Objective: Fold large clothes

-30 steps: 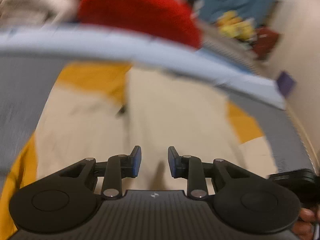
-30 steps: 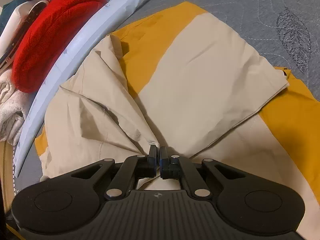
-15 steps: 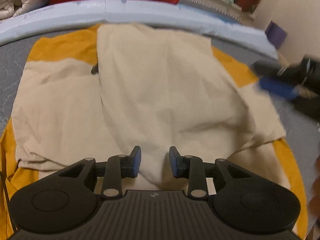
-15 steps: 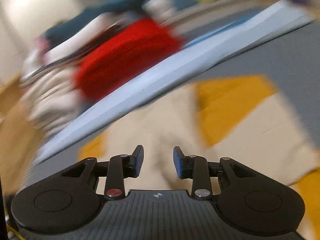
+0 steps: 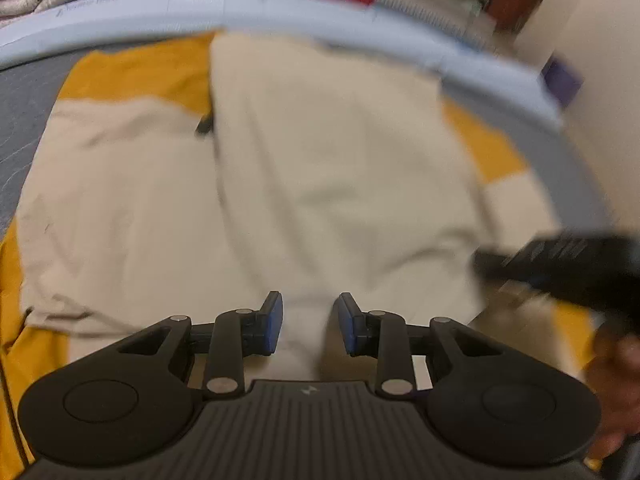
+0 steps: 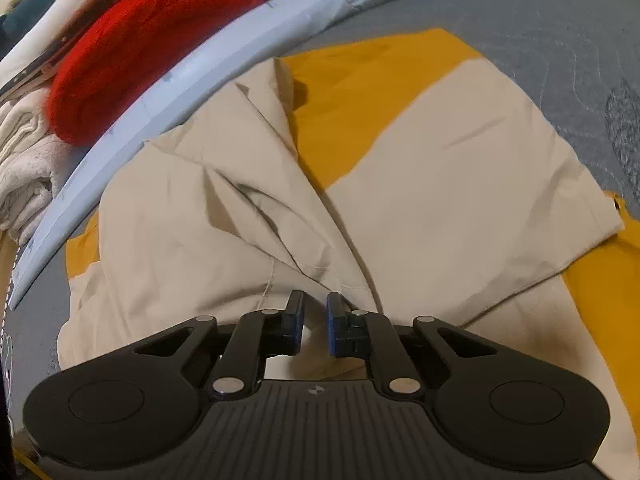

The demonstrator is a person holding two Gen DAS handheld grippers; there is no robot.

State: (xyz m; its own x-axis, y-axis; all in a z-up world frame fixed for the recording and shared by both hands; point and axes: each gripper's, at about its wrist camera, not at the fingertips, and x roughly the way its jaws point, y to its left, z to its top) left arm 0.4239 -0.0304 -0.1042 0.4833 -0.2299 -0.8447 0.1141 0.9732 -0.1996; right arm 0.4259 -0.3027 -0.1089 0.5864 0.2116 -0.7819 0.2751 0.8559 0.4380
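A large beige and mustard-yellow garment point(image 5: 320, 168) lies partly folded on a grey quilted bed; it also shows in the right wrist view point(image 6: 440, 168). My left gripper point(image 5: 310, 322) is open and empty, just above the garment's near beige edge. My right gripper point(image 6: 316, 328) has its jaws narrowly apart over a beige fold near the garment's middle, holding nothing. The right gripper also appears, blurred, at the right edge of the left wrist view point(image 5: 560, 268), with the hand holding it.
A pale blue bed edge point(image 6: 168, 92) runs along the garment's far side. Beyond it lie a red knit item point(image 6: 152, 40) and a white towel point(image 6: 24, 160). Grey quilted bed surface point(image 6: 540, 28) shows past the garment.
The right gripper let go of the beige fold, swung up and away, then came back down over the garment with its jaws narrower. The left gripper stayed open, shifting slightly.
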